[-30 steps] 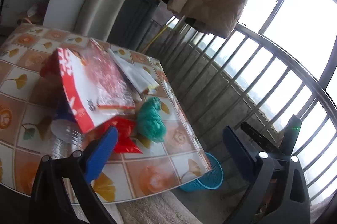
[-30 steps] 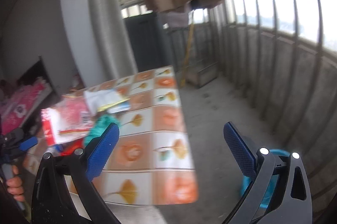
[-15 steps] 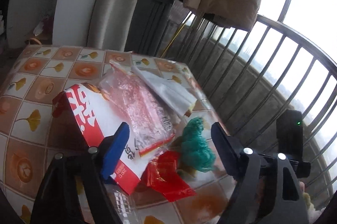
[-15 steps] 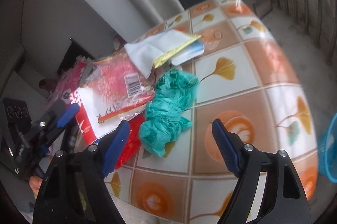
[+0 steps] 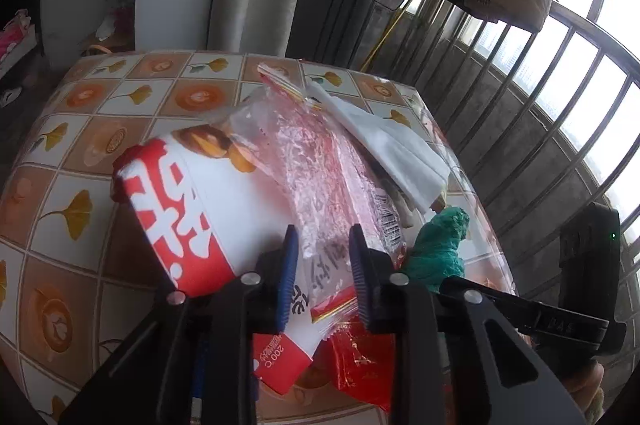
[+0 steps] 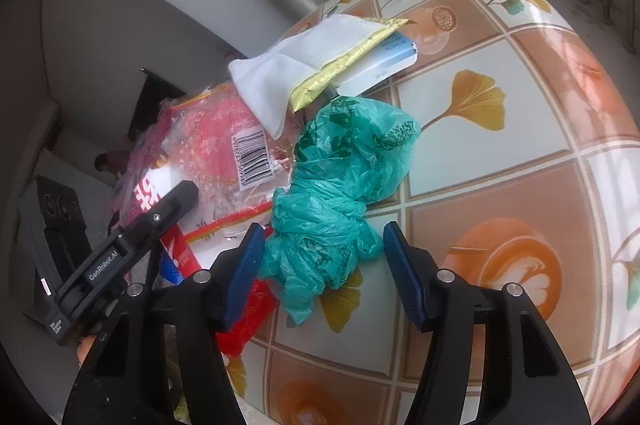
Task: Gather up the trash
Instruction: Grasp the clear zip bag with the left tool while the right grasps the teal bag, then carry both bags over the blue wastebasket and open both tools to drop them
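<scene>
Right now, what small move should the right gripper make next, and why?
Probably close. The right gripper has its jaws open on either side of the crumpled green plastic bag on the table; the bag sits between them, so closing should catch it.

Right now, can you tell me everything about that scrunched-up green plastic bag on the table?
The crumpled teal-green thin plastic bag is bunched into a wrinkly lump with darker green printing on it. It lies on the tiled-pattern tabletop, beside the pile of wrappers, its top end touching the white cloth pouch. The right gripper has its blue fingers open on either side of the bag's lower end, not yet squeezing.
</scene>
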`<state>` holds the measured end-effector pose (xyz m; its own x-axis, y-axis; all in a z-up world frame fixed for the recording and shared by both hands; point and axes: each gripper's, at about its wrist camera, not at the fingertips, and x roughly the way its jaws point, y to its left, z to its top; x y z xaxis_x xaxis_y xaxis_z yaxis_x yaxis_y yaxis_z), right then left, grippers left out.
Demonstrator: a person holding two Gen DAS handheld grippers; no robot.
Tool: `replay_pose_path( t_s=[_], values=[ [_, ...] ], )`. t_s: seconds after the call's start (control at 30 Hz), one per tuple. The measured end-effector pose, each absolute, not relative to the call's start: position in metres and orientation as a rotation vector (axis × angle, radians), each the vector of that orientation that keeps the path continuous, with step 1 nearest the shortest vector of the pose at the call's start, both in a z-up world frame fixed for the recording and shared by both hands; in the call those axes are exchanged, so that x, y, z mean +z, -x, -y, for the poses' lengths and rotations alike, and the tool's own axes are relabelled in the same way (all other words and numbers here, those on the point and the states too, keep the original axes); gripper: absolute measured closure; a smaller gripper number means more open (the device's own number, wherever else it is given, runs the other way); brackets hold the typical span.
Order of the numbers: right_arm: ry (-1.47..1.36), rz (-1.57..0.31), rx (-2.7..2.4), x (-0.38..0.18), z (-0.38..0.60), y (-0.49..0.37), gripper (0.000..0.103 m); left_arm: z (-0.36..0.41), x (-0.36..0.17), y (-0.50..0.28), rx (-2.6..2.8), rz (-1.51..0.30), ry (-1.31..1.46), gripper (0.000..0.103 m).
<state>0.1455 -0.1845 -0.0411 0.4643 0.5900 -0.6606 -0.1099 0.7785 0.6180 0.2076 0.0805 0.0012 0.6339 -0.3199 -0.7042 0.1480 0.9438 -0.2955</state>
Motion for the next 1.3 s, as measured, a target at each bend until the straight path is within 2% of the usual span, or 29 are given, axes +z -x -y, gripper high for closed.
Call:
replay_pose_path(
  t_s=[0.23,0.53,1.1,1.3],
  values=[
    [-0.58,-1.013,0.473,-0.04,0.188,-0.15,0.056,-0.081,0.005,-0.198,-0.281,-0.833,0.219,0.093],
    [-0.639,-1.014,0.476,-0.037,0.202,-0.141,0.061,-0.085,0.029,-0.174,-0.315,-0.782,0.225,0.098],
    [-0.782,-0.973,0.611,-0.027,0.221,-0.121,0.065,-0.103,0.093,-0.118,-0.385,-0.58,0.244,0.1],
    [-0.798,-0.939,0.636,-0.016,0.227,-0.108,0.065,-0.099,0.103,-0.107,-0.393,-0.56,0.233,0.101]
  ],
)
